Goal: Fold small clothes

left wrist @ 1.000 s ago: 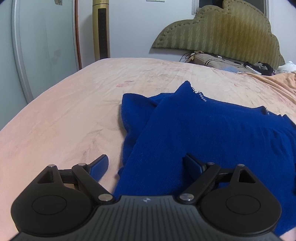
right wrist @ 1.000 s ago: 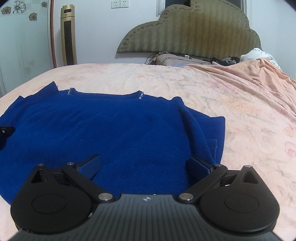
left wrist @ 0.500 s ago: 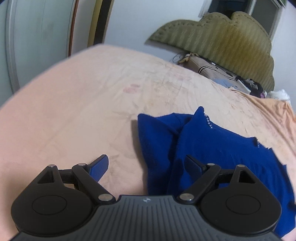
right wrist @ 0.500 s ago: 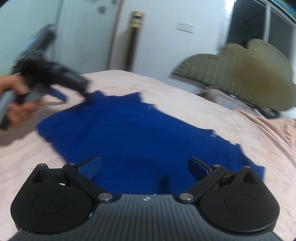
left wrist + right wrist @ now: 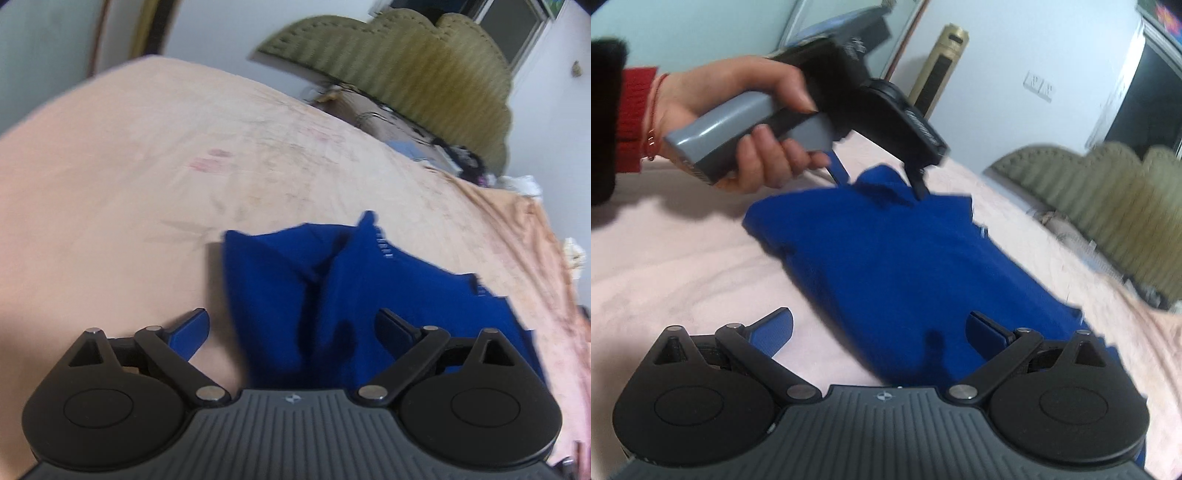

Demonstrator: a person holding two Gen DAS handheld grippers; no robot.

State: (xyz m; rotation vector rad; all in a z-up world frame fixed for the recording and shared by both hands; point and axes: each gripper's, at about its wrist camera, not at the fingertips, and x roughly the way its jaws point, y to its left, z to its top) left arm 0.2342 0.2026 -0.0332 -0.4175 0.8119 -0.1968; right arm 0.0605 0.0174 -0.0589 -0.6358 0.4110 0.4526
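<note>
Blue knit garment (image 5: 905, 266) lying flat on the bed (image 5: 110, 177), sleeves already folded inward. Left gripper (image 5: 291, 328) has just been opening, its fingers apart astride the sleeve fold and clamping nothing; right gripper (image 5: 879, 328) likewise spread over the hem. The knit looks soft, light and limp (likely to sag), so it is best pinched at hem corners or the folded edge.
</note>
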